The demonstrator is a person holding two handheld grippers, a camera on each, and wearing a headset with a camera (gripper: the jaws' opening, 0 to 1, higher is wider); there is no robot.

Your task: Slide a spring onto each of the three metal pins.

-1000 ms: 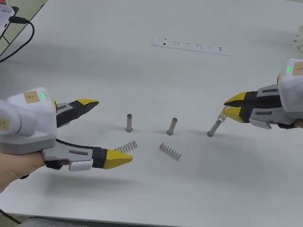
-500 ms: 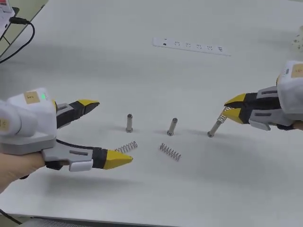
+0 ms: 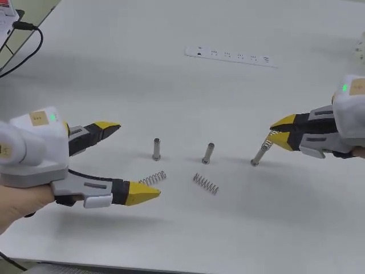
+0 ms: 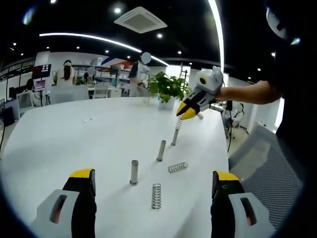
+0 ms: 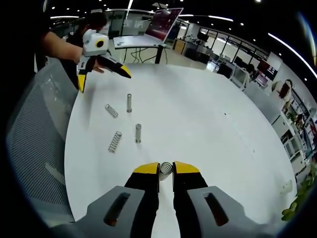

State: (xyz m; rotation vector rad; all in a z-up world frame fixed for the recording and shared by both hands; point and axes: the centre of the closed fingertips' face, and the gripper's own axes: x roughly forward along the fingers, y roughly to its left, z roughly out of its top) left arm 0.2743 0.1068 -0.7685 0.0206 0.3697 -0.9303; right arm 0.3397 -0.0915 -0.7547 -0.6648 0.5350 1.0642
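Jaws of right gripper pinch spring atop tilted pin.

1. Left gripper low left, jaws wide apart, nothing between them
2. Right gripper at right edge, jaws pinched on a spring
3. That spring meets the top end of the right pin, which leans right
4. Left pin and middle pin stand bare
5. Left loose spring and right loose spring lie flat on white table, just in front of those pins
6. Power strip far back, cable top left
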